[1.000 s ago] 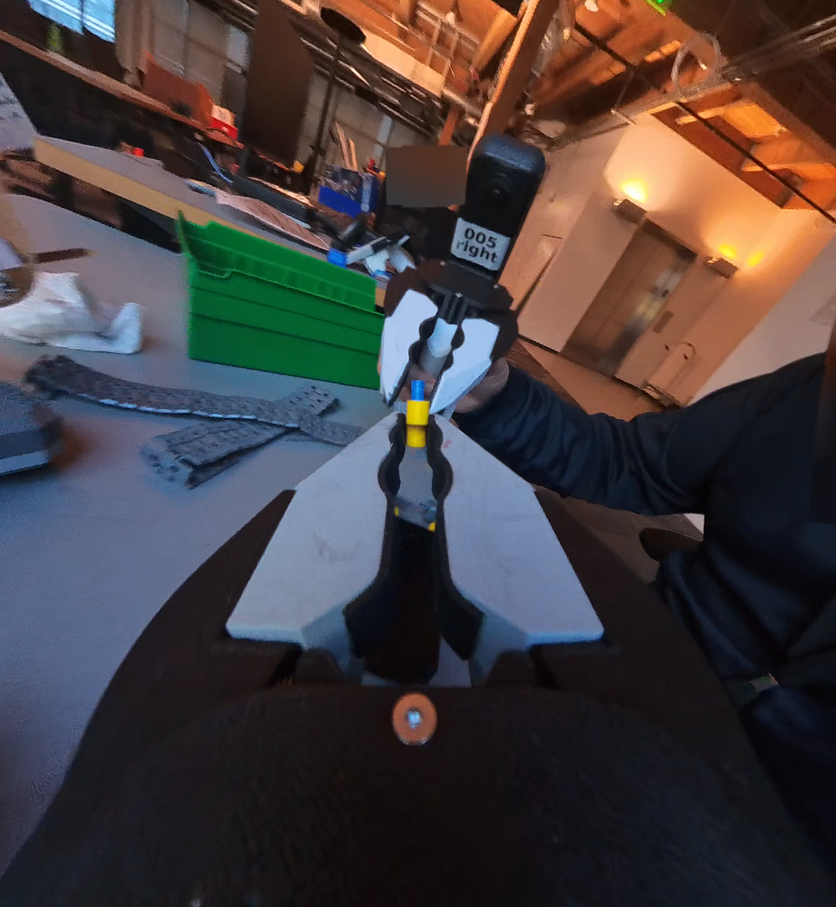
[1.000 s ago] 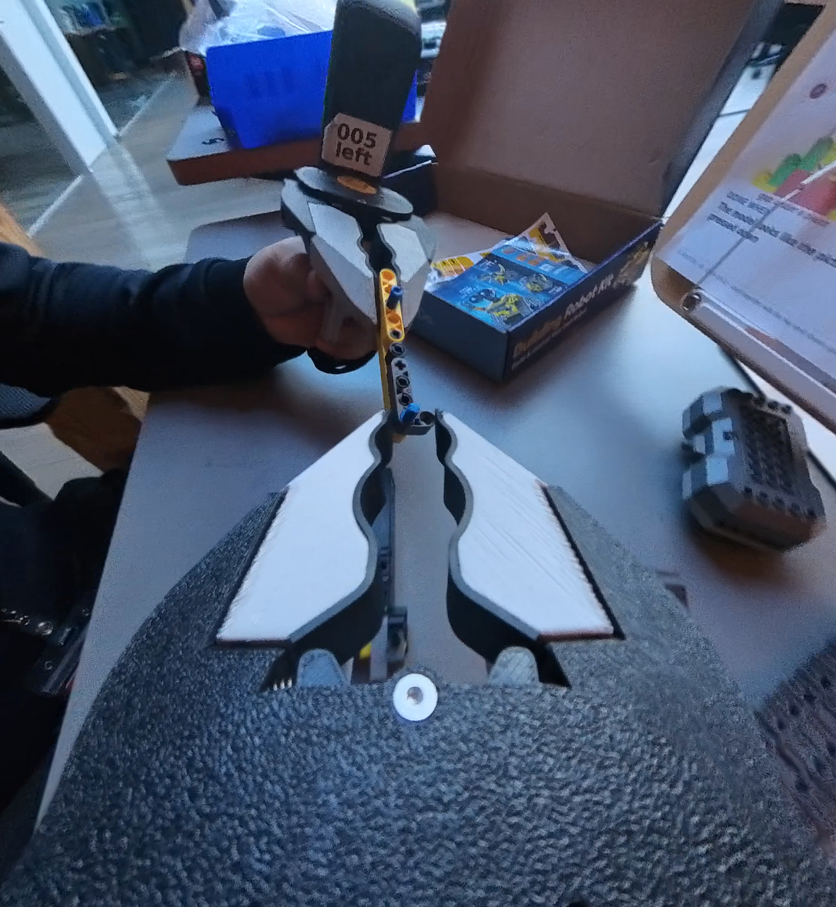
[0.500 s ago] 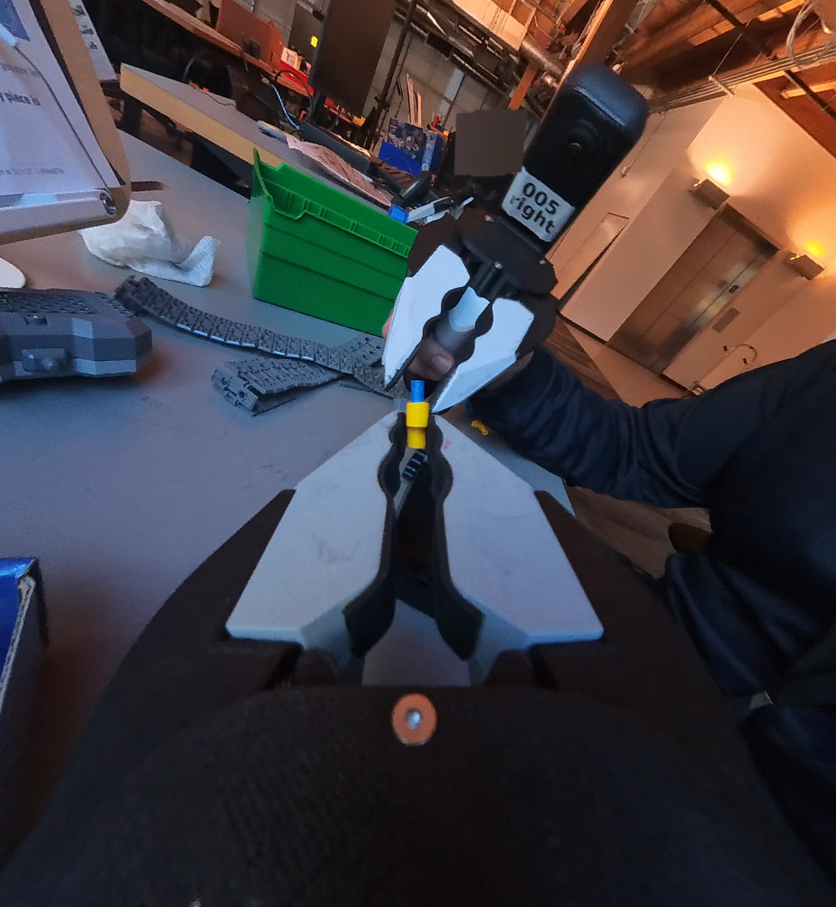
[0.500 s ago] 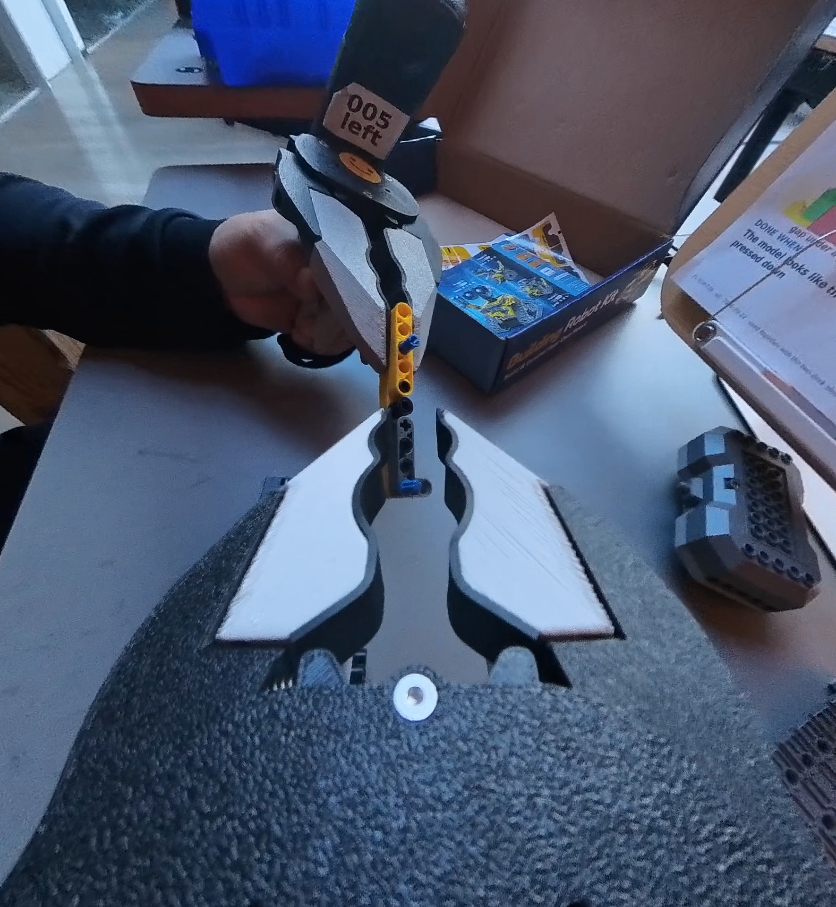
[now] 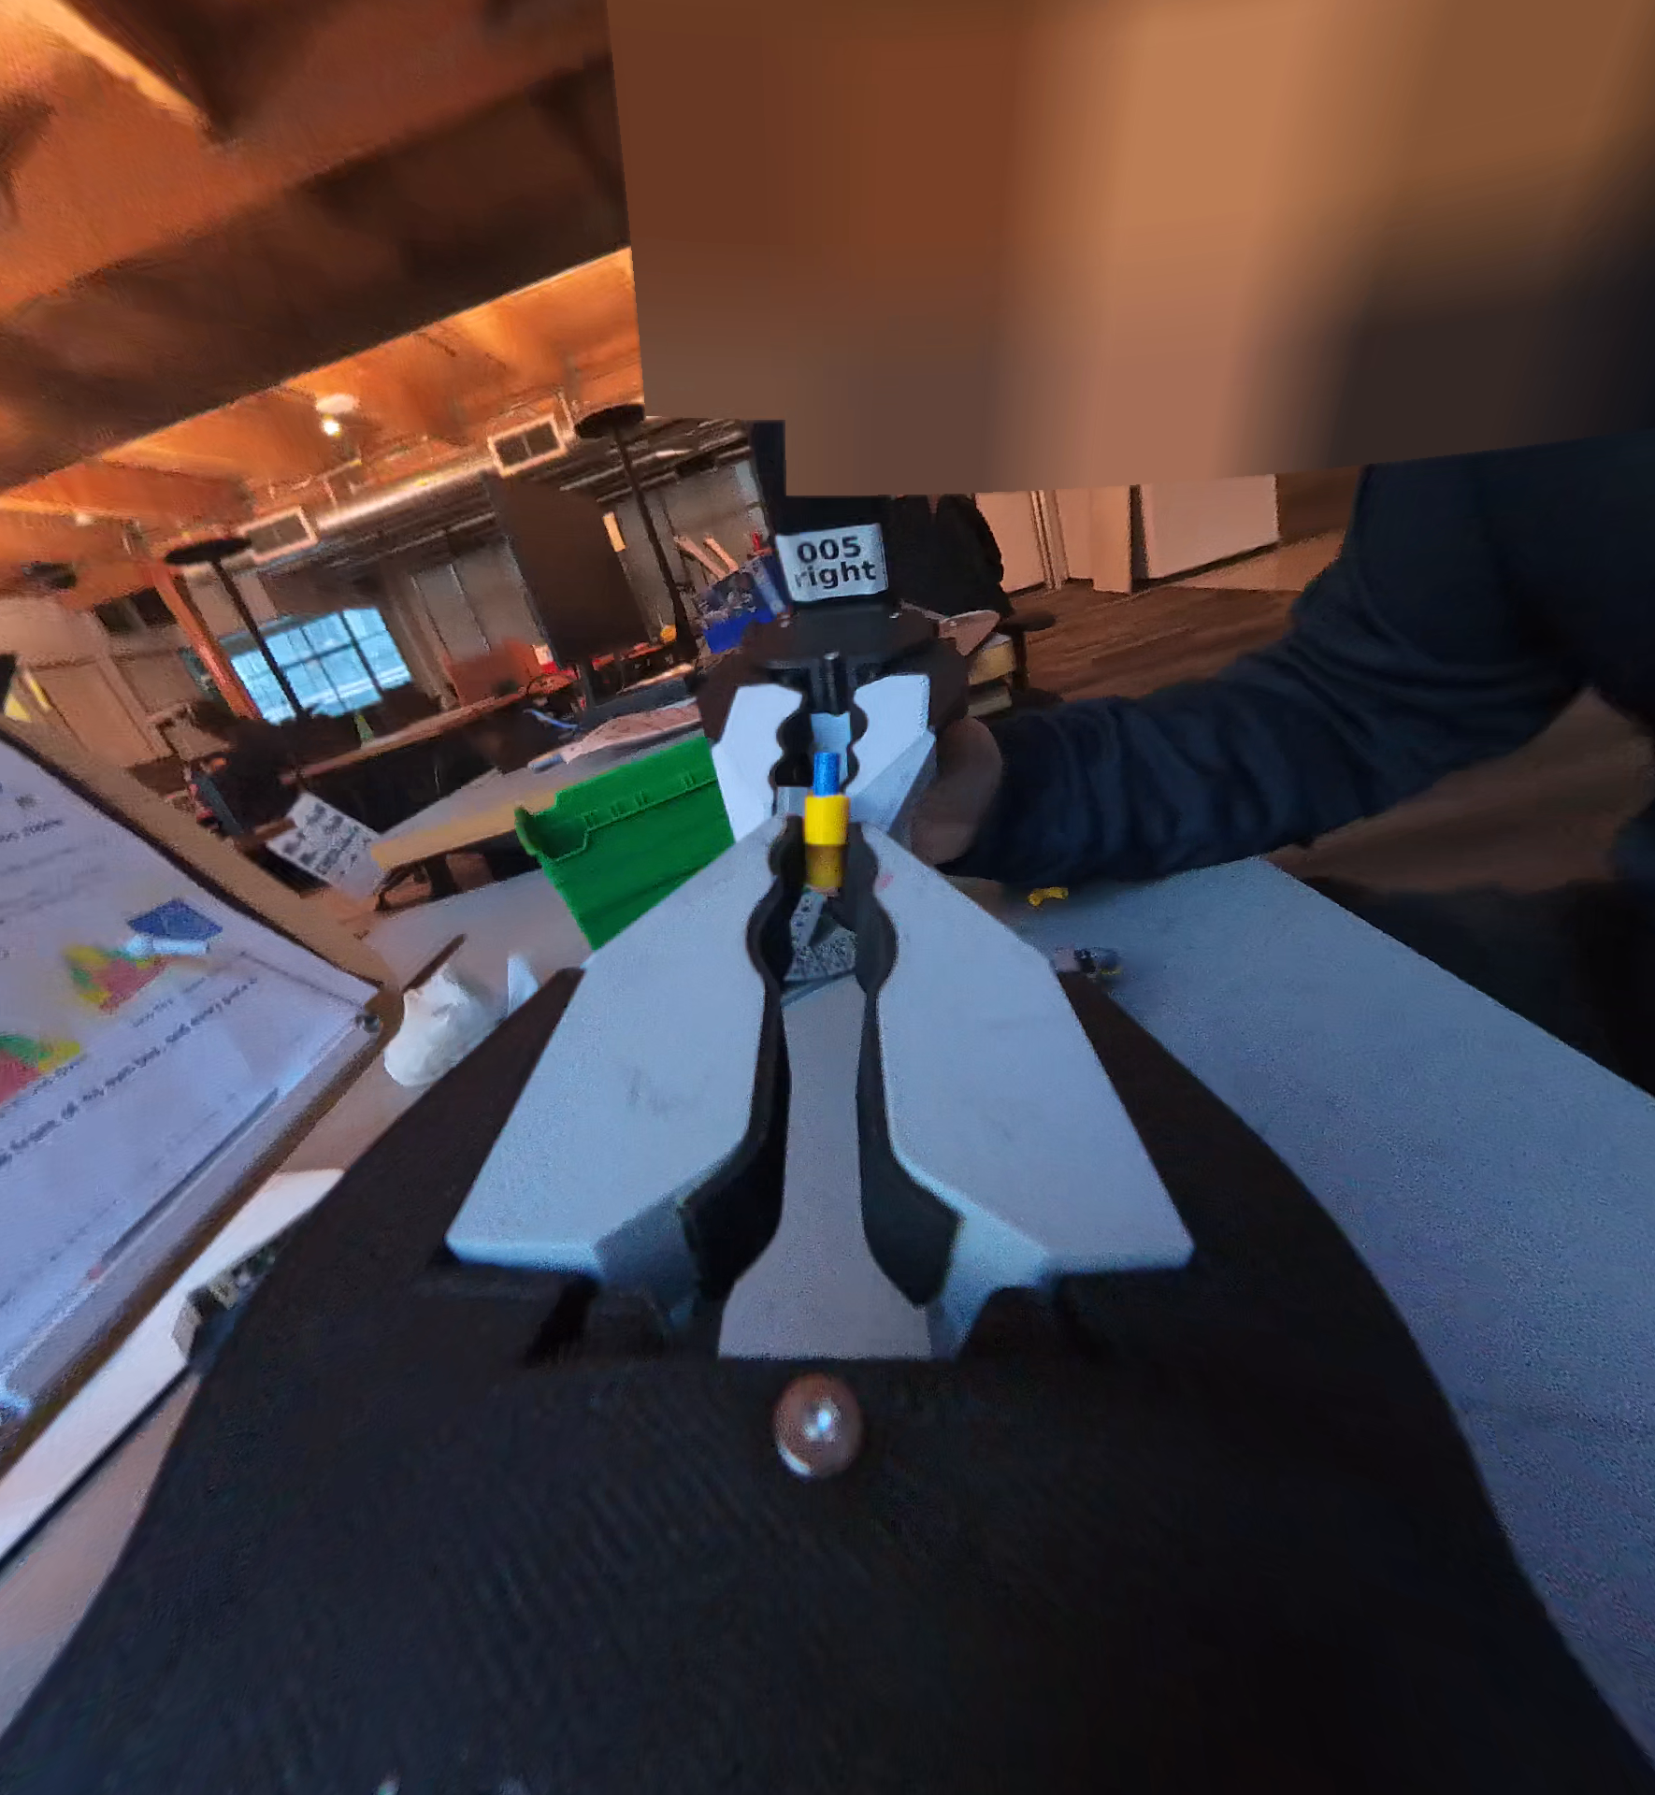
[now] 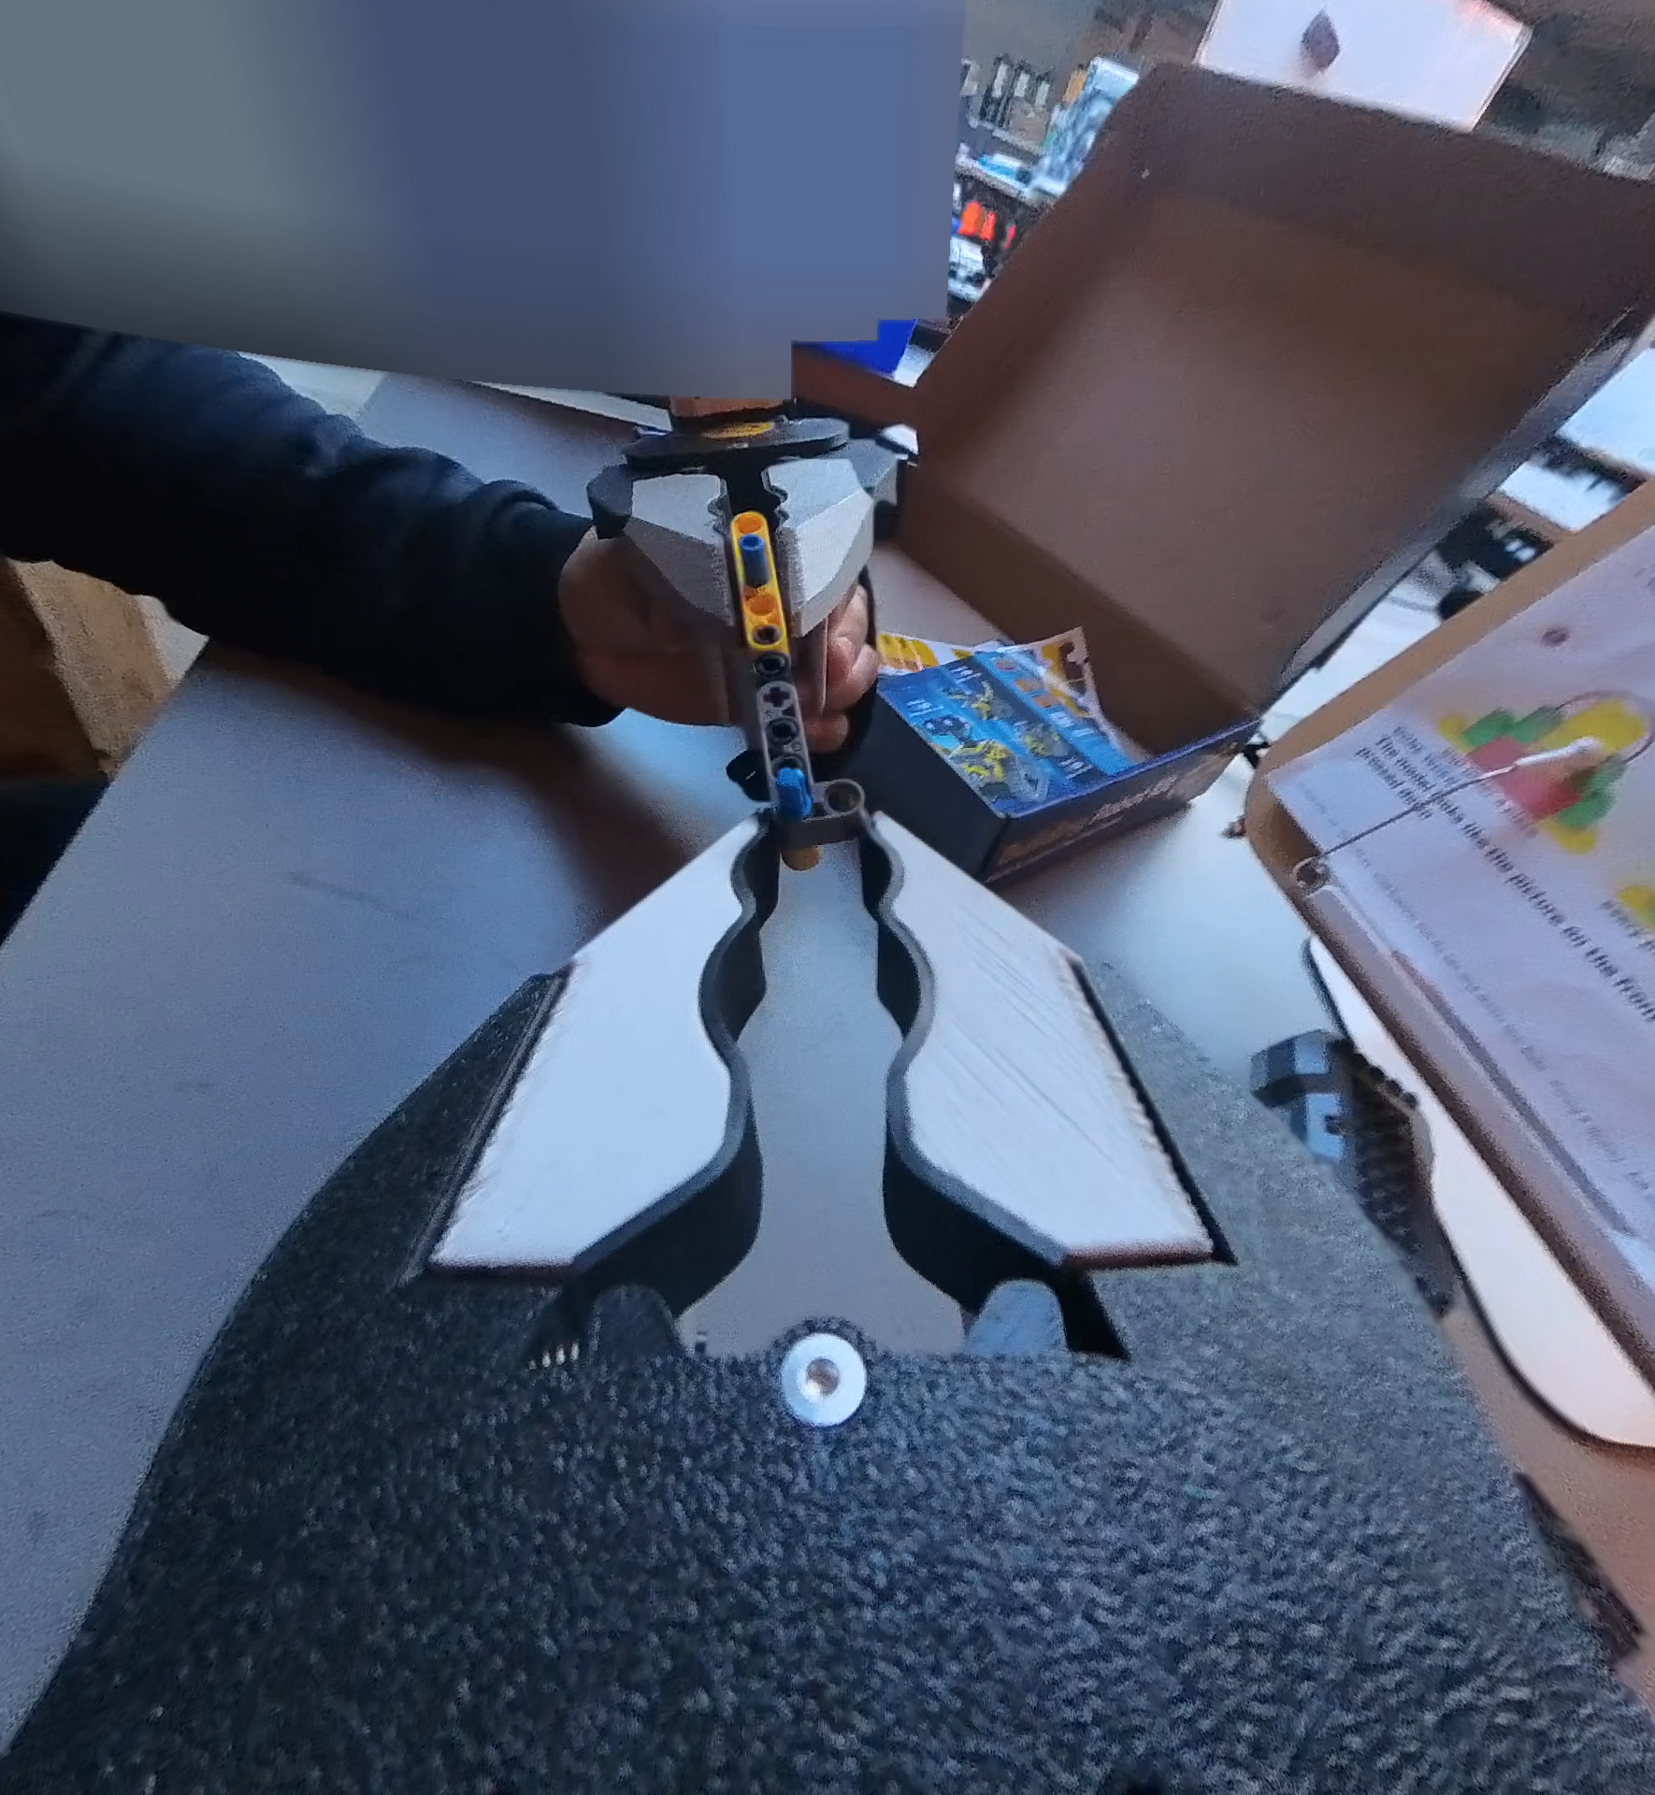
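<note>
currently the left gripper [image 5: 824, 855] has its fingers clenched on the yellow end of a yellow and dark grey beam [image 6: 767, 670], which hangs in the air above the table [image 6: 318, 874], pointing down toward the right gripper [image 6: 819, 826]. half a second ago the beam's dark lower end sat deep in the gap between the right fingers; now only its tip – a grey connector [image 6: 833, 811] with a blue pin [image 6: 790, 785] just above it – lies at the right fingertips. the right fingers stand slightly apart with the connector spanning the gap; whether they press on it cannot be told. both cameras have also tilted upward, so the left wrist view now takes in far more of the ceiling. a hand [image 6: 629, 641] in a dark sleeve carries the left gripper. just behind it stands an open cardboard box [image 6: 1290, 437] with a printed booklet [image 6: 998, 699] inside. an instruction board [image 6: 1533, 923] leans close on the right, with a grey block [image 6: 1329, 1098] below its edge. a green bin [image 5: 629, 855] and a crumpled white cloth [image 5: 435, 1020] lie farther off – neither near the beam. nothing stands between the two grippers but the beam itself.
</note>
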